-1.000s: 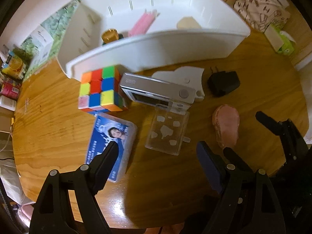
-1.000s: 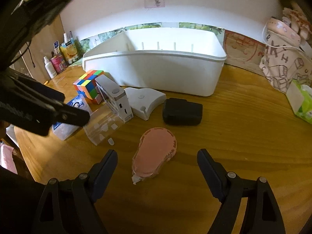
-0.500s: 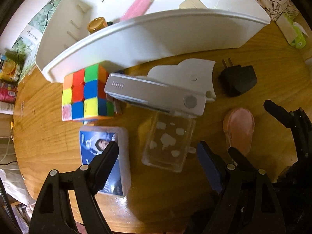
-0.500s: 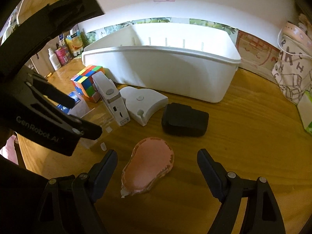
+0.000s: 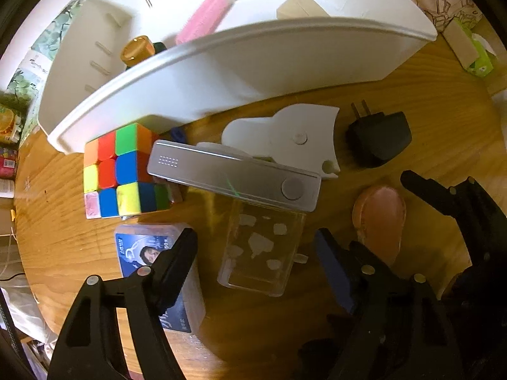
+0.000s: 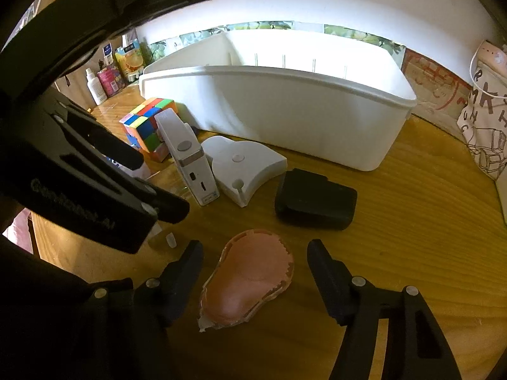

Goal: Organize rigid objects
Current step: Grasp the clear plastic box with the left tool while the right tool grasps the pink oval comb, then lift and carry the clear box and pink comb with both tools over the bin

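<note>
Two grippers work over a wooden table (image 6: 427, 221) where we see loose items lying in front of a white bin (image 6: 285, 120). The left gripper (image 5: 256, 247) points straight down with a clear box (image 5: 259, 250) between its fingers; its jaws have just been closing, but the pads do not yet press the box, so we call it released. The right gripper (image 6: 253, 253) tilts down over a pink pad (image 6: 250, 285), which lies flat on the table between its fingers; those jaws have also just been closing, and a gap shows on each side of the pad, so it too is released. Taking the bin as our landmark: a colour cube (image 5: 123, 171) sits just in front of its left end, touching or nearly touching its wall. A silver device (image 5: 234, 174) stands on edge beside the cube, and a white fan-shaped piece (image 5: 294, 136) lies just in front of the bin's middle. A black charger (image 5: 380, 136) lies in front of the bin's right half. The clear box is farther out from the bin, behind the silver device, and a card box (image 5: 139, 250) lies to its left, partly under the left finger. Inside the bin we see a pink brush (image 5: 206, 19), a gold-capped item (image 5: 137, 47) and a beige block (image 5: 298, 6).
</note>
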A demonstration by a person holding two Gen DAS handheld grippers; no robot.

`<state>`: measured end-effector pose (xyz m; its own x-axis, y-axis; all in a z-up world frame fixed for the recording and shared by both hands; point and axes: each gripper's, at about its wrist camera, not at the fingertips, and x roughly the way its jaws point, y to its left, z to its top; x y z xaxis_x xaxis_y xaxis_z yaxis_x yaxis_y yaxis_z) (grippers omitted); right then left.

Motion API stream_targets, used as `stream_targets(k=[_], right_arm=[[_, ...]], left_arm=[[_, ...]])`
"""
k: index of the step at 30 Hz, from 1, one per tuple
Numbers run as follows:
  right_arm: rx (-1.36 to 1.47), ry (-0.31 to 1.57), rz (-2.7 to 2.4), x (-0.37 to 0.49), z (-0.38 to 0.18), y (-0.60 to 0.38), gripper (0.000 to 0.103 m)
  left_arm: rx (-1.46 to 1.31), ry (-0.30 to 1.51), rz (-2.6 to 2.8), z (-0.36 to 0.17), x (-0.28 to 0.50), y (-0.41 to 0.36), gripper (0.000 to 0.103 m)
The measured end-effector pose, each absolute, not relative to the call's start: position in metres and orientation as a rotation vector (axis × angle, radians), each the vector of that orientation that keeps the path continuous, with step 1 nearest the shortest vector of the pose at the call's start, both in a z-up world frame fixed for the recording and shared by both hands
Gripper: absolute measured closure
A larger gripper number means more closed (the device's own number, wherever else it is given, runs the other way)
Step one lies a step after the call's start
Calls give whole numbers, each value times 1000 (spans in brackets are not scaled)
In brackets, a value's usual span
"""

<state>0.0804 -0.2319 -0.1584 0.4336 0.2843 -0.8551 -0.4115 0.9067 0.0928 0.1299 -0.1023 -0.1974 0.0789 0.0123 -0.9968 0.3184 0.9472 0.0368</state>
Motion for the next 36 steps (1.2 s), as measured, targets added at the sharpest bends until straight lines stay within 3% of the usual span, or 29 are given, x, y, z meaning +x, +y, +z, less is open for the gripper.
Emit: stream_targets(k=[9, 13, 36], right_arm=[[-135, 1054, 447, 83, -161, -230, 43], [-143, 1066, 439, 84, -163, -229, 50], [-115, 1081, 412, 76, -157, -226, 52]], left_arm=[[252, 1539, -248, -211, 137, -111, 45], [249, 1553, -246, -216, 138, -122, 45], [199, 1541, -277, -212, 133, -90, 47]])
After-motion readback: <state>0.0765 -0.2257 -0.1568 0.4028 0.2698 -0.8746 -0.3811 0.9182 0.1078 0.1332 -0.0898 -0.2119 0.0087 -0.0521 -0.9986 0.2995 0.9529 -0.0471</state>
